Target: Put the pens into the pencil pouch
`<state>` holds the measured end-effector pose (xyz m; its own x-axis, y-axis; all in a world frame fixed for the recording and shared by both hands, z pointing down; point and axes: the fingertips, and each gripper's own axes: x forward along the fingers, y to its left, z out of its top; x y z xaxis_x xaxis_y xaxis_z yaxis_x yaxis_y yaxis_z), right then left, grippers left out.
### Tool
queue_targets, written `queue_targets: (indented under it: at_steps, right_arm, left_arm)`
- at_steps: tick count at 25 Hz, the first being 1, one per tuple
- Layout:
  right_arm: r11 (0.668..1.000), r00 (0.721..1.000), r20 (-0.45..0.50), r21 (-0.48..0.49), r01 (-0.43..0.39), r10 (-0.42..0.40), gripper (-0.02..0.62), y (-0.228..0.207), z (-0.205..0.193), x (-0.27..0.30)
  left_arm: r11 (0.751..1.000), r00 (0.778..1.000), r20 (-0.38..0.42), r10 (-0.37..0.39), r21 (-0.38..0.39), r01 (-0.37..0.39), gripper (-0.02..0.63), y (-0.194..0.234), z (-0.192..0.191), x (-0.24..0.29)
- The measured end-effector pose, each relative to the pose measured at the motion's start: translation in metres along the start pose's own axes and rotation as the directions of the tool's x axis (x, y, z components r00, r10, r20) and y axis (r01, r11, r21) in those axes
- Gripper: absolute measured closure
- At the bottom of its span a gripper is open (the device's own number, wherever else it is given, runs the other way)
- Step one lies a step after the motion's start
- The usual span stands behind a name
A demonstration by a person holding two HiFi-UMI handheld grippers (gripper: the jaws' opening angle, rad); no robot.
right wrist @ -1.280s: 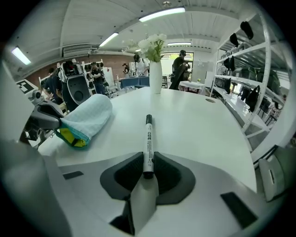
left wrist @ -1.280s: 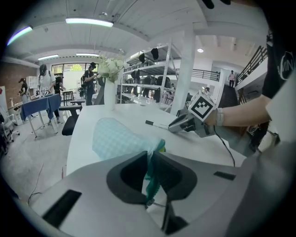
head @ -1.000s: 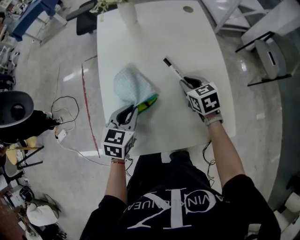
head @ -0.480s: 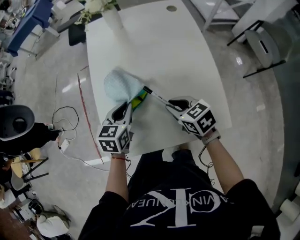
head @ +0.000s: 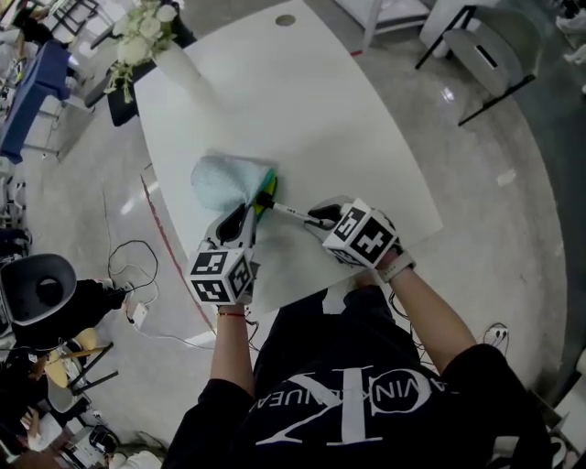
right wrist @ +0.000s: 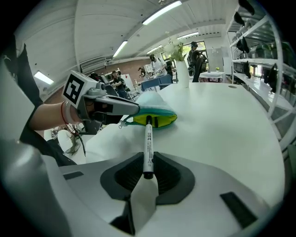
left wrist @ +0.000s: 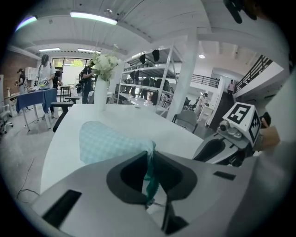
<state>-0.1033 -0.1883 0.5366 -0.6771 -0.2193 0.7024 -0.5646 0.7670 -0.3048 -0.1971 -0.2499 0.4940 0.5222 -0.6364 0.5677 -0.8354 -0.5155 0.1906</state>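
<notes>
A light teal checked pencil pouch lies on the white table, its mouth open and showing a yellow-green lining. My left gripper is shut on the pouch's edge by the opening and holds it up. My right gripper is shut on a white pen with a black cap. The pen's black tip sits right at the pouch's mouth.
A white vase with flowers stands at the table's far end. A round cable hole is near the far edge. A black chair and cables are on the floor at the left.
My right gripper has carried the pen leftward from the right side of the table to the pouch's mouth. The left gripper has kept its hold on the pouch's edge.
</notes>
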Motion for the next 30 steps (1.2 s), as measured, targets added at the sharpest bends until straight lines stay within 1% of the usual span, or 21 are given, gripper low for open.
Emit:
queue_targets:
  at_steps: [4,7,12,18,26,30]
  right_arm:
    - [0.999,0.999,-0.031,0.001,0.033,-0.032,0.517,-0.005,0.0,-0.002]
    - [0.998,0.998,-0.026,0.024,0.054,-0.053,0.517,-0.011,0.0,0.0]
    - [0.996,0.998,-0.012,0.059,0.061,-0.061,0.517,-0.014,0.003,-0.002]
    - [0.997,0.998,0.007,0.058,0.059,-0.06,0.517,-0.016,0.014,0.005]
    - [0.995,0.997,0.038,0.077,0.06,-0.064,0.517,-0.017,0.035,0.014]
    - [0.992,0.996,0.066,0.117,0.054,-0.062,0.515,-0.019,0.043,0.018]
  left_arm:
    - [0.997,0.998,-0.028,-0.052,0.049,0.053,0.561,-0.015,0.002,0.007]
    - [0.994,0.996,-0.039,-0.082,0.069,0.084,0.561,-0.022,0.003,0.013]
    - [0.988,0.99,-0.059,-0.13,0.078,0.135,0.563,-0.036,0.003,0.017]
    - [0.978,0.981,-0.084,-0.177,0.096,0.185,0.563,-0.048,0.0,0.018]
    - [0.965,0.969,-0.079,-0.236,0.099,0.243,0.563,-0.06,0.004,0.016]
    - [0.961,0.965,-0.07,-0.253,0.093,0.259,0.563,-0.064,0.008,0.015]
